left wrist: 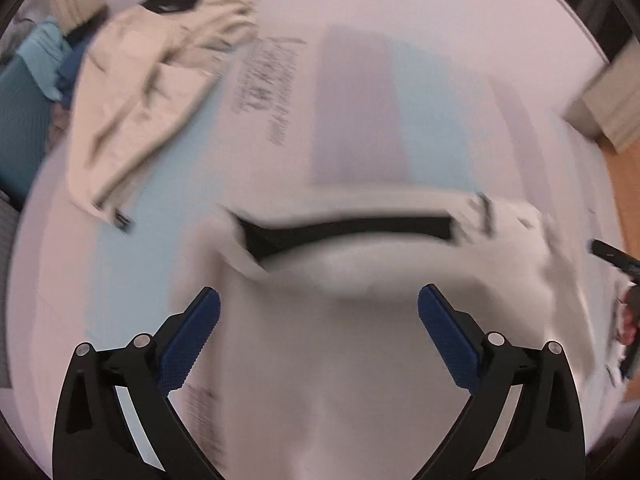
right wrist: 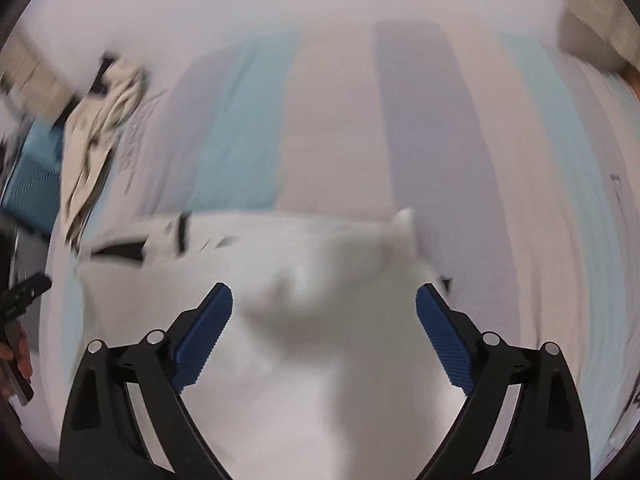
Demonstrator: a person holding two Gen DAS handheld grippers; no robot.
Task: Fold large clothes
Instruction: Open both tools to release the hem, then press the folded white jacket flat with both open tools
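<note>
Garment: a white garment (left wrist: pixel 360 320) lies spread on the bed (left wrist: pixel 440 20), below both grippers; in the left wrist view a black band (left wrist: pixel 348 230) runs across its far edge. Both views are blurred.
Garment, right view: the same white cloth (right wrist: pixel 320 264) fills the lower middle, with one corner (right wrist: pixel 404 220) sticking up at its far edge.
Left gripper: the left gripper (left wrist: pixel 319 300) has its blue pads (left wrist: pixel 188 344) spread wide, with nothing pinched; the white cloth shows in the gap beneath, and contact cannot be told.
Right gripper: the right gripper (right wrist: pixel 324 298) is likewise spread wide, its pads (right wrist: pixel 202 340) clear of any grip, cloth beneath.
Other tong seen: the right gripper's black tip (left wrist: pixel 612 258) shows at the right edge of the left view; the left gripper's tip (right wrist: pixel 24 292) shows at the left edge of the right view, with a hand (right wrist: pixel 16 354) just below it.
Writing: dark print (left wrist: pixel 264 84) on the bed cover, too blurred to read.
Cover: pale stripes (right wrist: pixel 240 128) of blue, lilac and pink.
Second garment: a beige garment (left wrist: pixel 148 96) lies crumpled on the far left of the bed, well apart from the white one.
Container: a teal basket (left wrist: pixel 20 120) stands beside the bed, blue cloth (left wrist: pixel 44 52) at its top edge.
</note>
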